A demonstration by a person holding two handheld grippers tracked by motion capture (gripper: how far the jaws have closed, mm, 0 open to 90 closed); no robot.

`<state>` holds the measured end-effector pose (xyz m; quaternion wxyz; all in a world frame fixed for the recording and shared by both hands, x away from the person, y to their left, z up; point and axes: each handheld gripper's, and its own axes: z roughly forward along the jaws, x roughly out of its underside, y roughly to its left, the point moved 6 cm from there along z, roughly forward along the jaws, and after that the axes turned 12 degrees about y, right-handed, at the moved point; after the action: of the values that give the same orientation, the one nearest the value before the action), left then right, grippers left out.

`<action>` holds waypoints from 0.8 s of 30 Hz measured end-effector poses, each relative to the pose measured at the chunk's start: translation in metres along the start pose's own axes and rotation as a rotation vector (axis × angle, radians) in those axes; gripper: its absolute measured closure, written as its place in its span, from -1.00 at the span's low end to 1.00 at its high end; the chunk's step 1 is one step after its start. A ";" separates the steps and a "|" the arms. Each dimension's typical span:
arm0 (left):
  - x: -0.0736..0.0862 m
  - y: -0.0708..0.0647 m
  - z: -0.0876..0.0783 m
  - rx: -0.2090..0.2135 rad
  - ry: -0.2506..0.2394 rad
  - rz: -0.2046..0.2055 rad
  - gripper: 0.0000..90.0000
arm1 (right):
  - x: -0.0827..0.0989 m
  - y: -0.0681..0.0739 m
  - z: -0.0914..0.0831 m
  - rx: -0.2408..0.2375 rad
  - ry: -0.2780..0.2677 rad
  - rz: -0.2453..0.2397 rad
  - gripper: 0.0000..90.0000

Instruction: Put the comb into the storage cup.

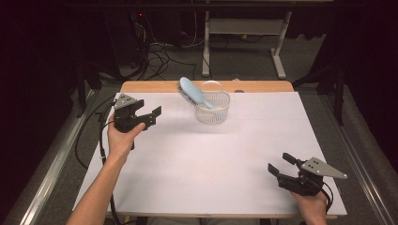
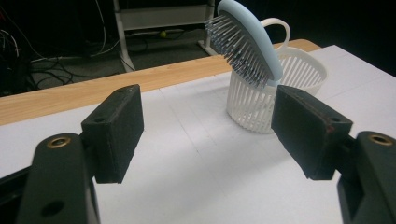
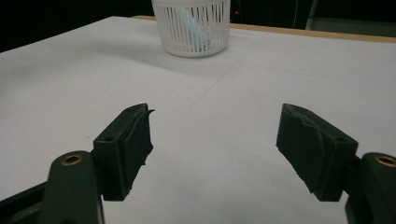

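Note:
A light blue hairbrush stands slanted in a white slatted basket at the table's far middle, handle down, bristled head sticking out up and to the left. From the left gripper view the hairbrush leans over the basket rim, bristles facing left. My left gripper hovers left of the basket, open and empty, its jaws wide apart. My right gripper rests near the table's front right, open with nothing between its jaws; ahead of it the basket stands far off.
White paper covers the table, with a wooden edge at the back. Beyond it are a white desk frame and floor cables. A cable trails from the left gripper.

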<state>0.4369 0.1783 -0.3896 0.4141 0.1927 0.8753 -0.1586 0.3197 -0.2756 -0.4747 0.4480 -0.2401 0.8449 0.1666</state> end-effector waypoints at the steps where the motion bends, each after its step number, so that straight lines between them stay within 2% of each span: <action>1: 0.001 0.001 -0.001 -0.001 0.000 -0.001 -0.41 | 0.000 0.000 0.000 0.000 0.000 0.000 -0.40; 24: 0.021 0.005 -0.017 -0.009 -0.010 -0.002 -0.40 | 0.000 0.000 0.000 -0.002 0.002 0.003 -0.40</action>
<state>0.4156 0.1941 -0.3970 0.4190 0.1892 0.8743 -0.1558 0.3200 -0.2755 -0.4750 0.4467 -0.2395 0.8455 0.1677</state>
